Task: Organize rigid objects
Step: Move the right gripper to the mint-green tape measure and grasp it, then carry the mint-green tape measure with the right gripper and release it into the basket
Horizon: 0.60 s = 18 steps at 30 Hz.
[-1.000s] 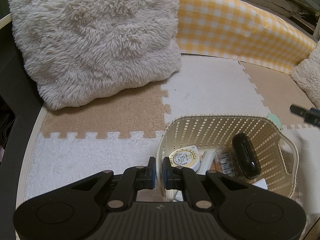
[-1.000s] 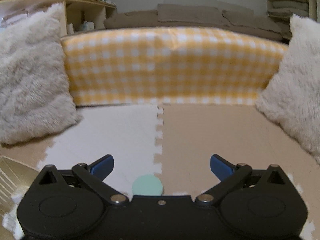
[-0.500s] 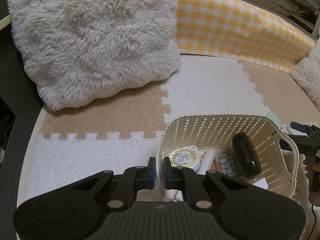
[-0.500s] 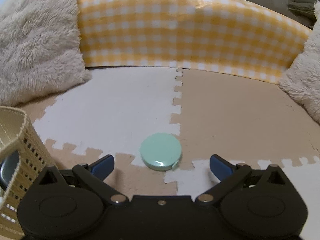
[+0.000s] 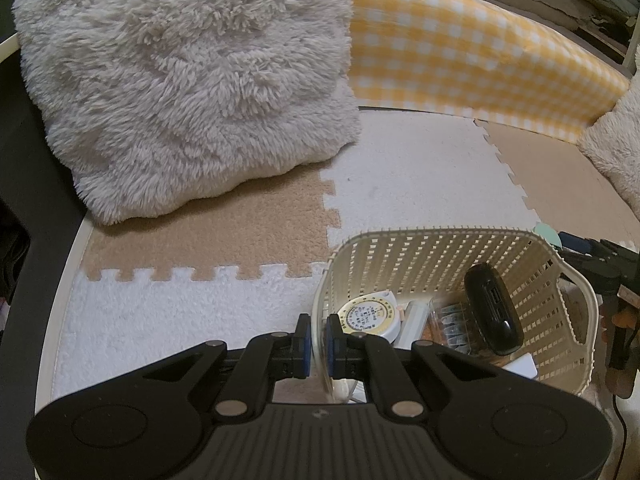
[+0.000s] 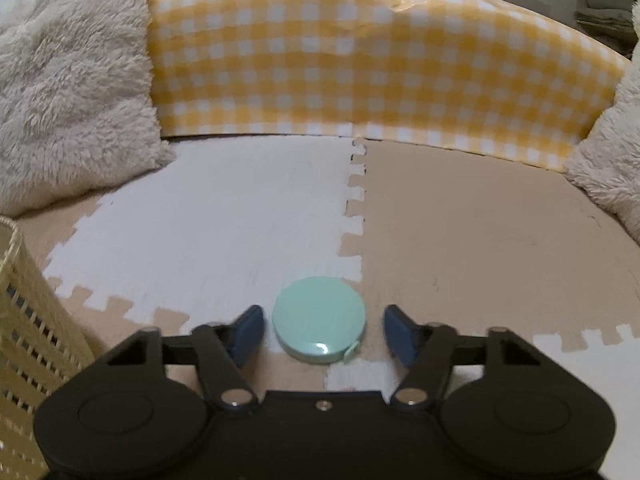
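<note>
Mint disc between the right gripper's closing jaws, basket rim pinched on the left.

The mint-green round case [image 6: 319,317] lies flat on the foam mat [image 6: 460,240] between the blue pads of the right gripper [image 6: 322,334], a gap showing on each side; the jaws are closing and not yet pressing it. It is a smooth, low disc with a small tab at its near right edge, resting across a seam of white and tan tiles. The right gripper tilts downward over it. The left gripper [image 5: 315,338], angled steeply down, is clamped on the near rim of the cream slotted basket [image 5: 440,240], one pad inside and one outside.
</note>
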Available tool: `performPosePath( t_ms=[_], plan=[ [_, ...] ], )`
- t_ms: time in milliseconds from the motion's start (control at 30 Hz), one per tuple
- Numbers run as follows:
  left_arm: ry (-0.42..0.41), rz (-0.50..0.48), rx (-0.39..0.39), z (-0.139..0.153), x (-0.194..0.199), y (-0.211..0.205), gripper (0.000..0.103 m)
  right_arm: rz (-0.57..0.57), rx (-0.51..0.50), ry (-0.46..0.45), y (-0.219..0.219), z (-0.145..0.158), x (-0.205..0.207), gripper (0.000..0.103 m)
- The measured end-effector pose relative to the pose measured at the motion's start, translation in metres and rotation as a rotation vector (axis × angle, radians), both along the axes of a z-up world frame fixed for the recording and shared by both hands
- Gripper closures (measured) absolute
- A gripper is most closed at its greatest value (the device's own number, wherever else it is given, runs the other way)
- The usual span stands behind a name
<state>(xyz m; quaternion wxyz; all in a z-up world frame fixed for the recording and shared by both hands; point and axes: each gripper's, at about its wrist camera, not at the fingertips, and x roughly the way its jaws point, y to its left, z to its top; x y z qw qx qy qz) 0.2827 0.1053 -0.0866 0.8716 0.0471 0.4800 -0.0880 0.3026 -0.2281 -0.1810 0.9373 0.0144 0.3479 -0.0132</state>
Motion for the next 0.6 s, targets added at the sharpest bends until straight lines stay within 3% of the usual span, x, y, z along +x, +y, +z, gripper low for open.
performPosePath(
  t_ms=[67,400,600],
  plan=[
    [0.000,-0.002,0.002,0.000,0.000,0.000,0.095,0.004,0.001,-0.001,0.000,0.001,0.001,0.052],
    [-0.001,-0.002,0.002,0.000,0.000,-0.001,0.095,0.016,-0.014,0.015,0.001,0.004,0.000,0.052],
    [-0.001,-0.001,0.002,0.000,0.000,0.000,0.095,0.022,-0.009,-0.047,0.003,0.035,-0.006,0.052]
  ],
)
